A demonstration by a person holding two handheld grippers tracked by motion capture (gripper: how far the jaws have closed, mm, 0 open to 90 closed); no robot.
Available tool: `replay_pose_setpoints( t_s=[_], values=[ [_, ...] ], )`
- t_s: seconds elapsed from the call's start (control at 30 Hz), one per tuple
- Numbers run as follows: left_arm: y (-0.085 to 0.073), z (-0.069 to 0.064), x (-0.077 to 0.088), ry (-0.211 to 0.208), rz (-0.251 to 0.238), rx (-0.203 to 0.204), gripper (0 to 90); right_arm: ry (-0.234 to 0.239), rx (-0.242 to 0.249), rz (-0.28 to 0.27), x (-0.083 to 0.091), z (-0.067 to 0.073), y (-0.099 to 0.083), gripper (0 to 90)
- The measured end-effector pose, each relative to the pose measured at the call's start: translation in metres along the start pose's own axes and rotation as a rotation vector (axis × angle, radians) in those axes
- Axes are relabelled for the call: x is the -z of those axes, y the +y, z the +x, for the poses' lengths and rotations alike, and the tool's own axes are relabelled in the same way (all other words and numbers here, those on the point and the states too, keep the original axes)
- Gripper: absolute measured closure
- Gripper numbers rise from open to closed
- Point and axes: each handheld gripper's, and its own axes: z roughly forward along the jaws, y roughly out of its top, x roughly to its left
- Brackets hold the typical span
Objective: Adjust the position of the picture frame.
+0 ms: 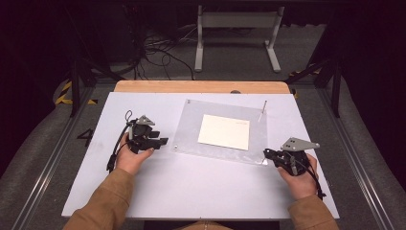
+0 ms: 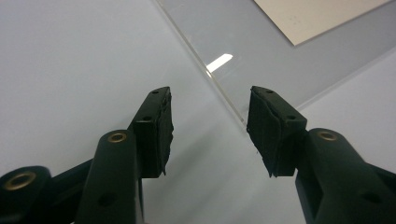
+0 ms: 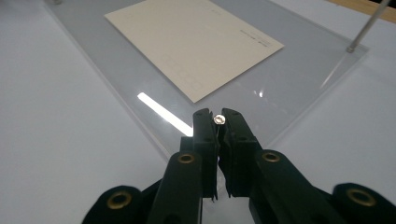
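Clear acrylic sheet (image 1: pixel 218 143) is seen flat on the white tabletop (image 1: pixel 191 187), a cream card (image 1: pixel 225 131) lying at its middle. A thin metal rod (image 1: pixel 262 110) stands up at the far right corner of the sheet; small fittings are noted at other corners.

Right claw (image 3: pixel 217 122): jaws drawn together on a small silver screw (image 3: pixel 218 119), which is pinched at the tips, head showing between them. In the high view the right claw (image 1: pixel 269 154) is held just beside the sheet's near right corner. Whether the screw touches the sheet cannot be told.

Left claw (image 2: pixel 210 126): jaws spread wide, nothing between them, pointed at the left edge of the sheet near its near left corner. In the high view the left claw (image 1: pixel 160 142) sits just beside that edge, apart from it.

Step in hand, as judged: a corner fastener is being handled at the near right corner, either brought to its hole or lifted out of it; which of the two cannot be settled from these pictures. The left claw appears placed to steady the sheet.

Next move, as judged: the screw would have to be kept upright and lined up with the corner hole. The sheet is thin and slick, so it may slide unless its left edge is held. A loose pinch risks the screw being dropped.
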Motion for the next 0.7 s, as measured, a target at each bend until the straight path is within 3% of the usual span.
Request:
replay_pose_setpoints(
  t_s=[0.13, 0.2, 0.4, 0.43, 0.53, 0.7],
  values=[
    [0.001, -0.005, -0.002, -0.003, 0.002, -0.028, 50.5, -0.030, -0.029, -0.005, -0.002, -0.012, 0.000, 84.3],
    [0.002, -0.009, -0.004, -0.006, 0.004, -0.043, 50.1, -0.022, -0.049, -0.019, -0.003, -0.015, -0.002, 84.4],
    [0.007, -0.017, -0.010, -0.031, 0.011, -0.080, 49.7, -0.039, -0.049, -0.028, -0.001, -0.013, -0.002, 81.0],
    [0.010, -0.020, -0.013, -0.042, 0.020, -0.106, 50.7, -0.040, -0.059, -0.045, 0.001, -0.013, -0.002, 79.1],
    [0.014, -0.024, -0.016, -0.056, 0.049, -0.130, 52.1, -0.042, -0.061, -0.054, 0.004, -0.013, -0.002, 77.9],
    [0.025, -0.034, -0.024, -0.021, 0.146, -0.234, 58.8, -0.034, -0.072, -0.067, 0.008, -0.014, -0.003, 76.6]
  ],
)
